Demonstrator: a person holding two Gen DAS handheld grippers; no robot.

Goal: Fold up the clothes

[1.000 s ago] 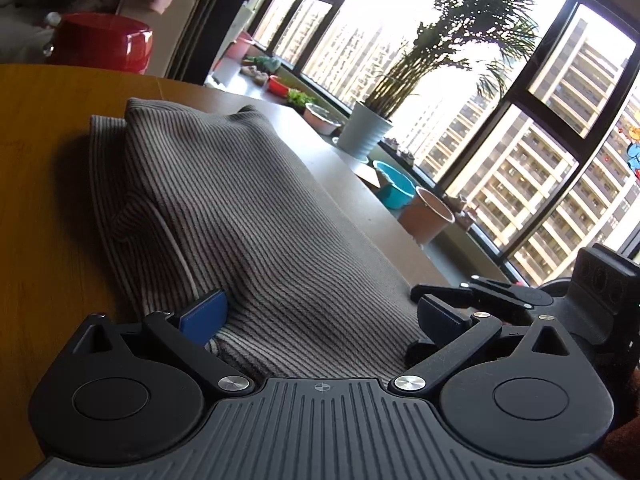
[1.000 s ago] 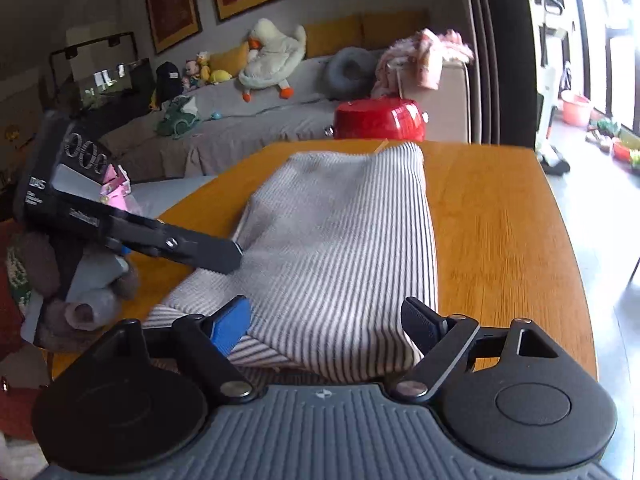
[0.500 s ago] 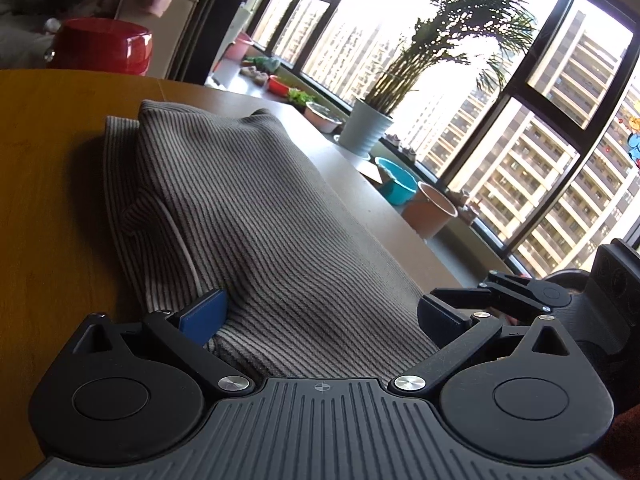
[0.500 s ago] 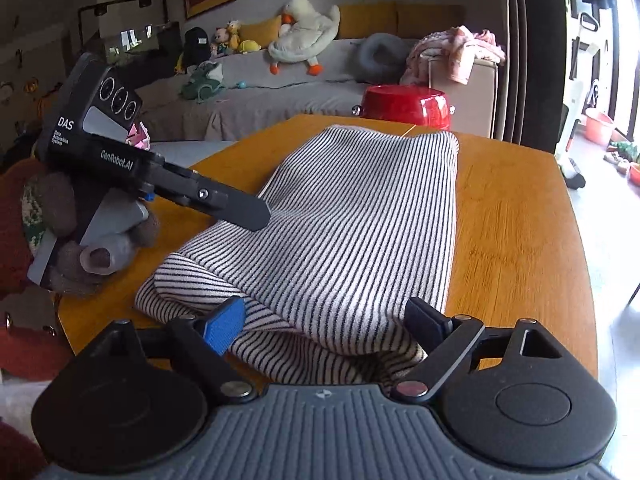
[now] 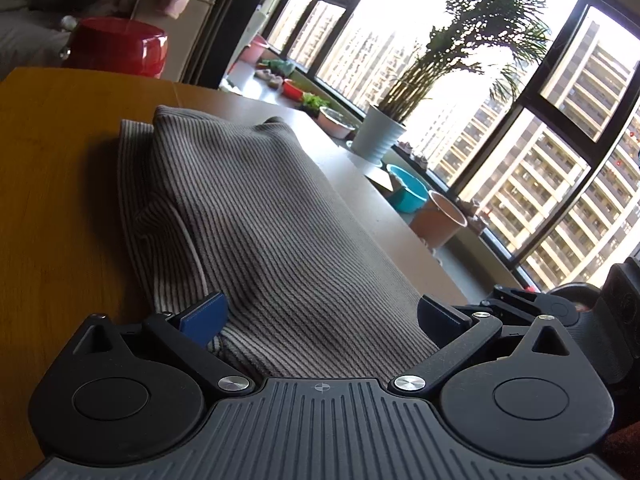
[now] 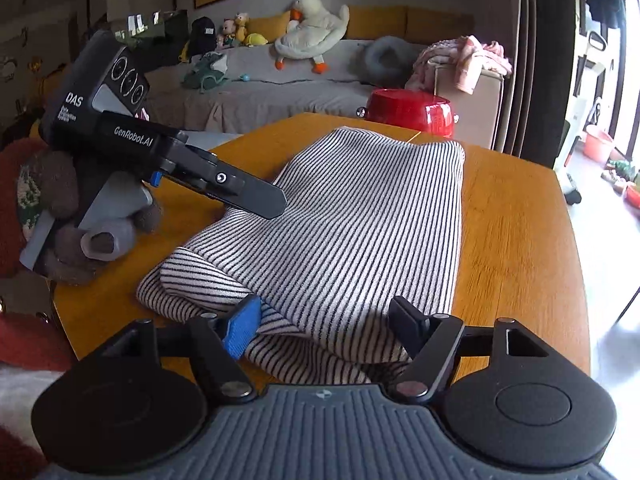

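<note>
A grey-and-white striped garment [image 5: 260, 220] [image 6: 360, 220] lies folded lengthwise on the wooden table [image 5: 52, 160] [image 6: 516, 220]. Its near end is doubled over in a thick roll. My left gripper [image 5: 322, 316] is open, low over the garment's near end, with the cloth running between its blue pads. From the right wrist view it [image 6: 276, 204] hovers at the garment's left edge, held by a gloved hand [image 6: 92, 236]. My right gripper [image 6: 324, 324] straddles the rolled near end; its jaws are closing with that cloth between them. In the left wrist view it [image 5: 500, 294] sits at the right.
A red pot [image 5: 120, 44] [image 6: 412, 114] stands beyond the table's far edge. Window sill with a white plant pot [image 5: 378, 136], a blue bowl [image 5: 406, 194] and a terracotta pot [image 5: 442, 220] runs along the right. A sofa with plush toys [image 6: 312, 36] is behind.
The right gripper's jaws have narrowed around the garment's rolled near end, and its view has rolled. The left gripper has shifted inward over the garment's left edge.
</note>
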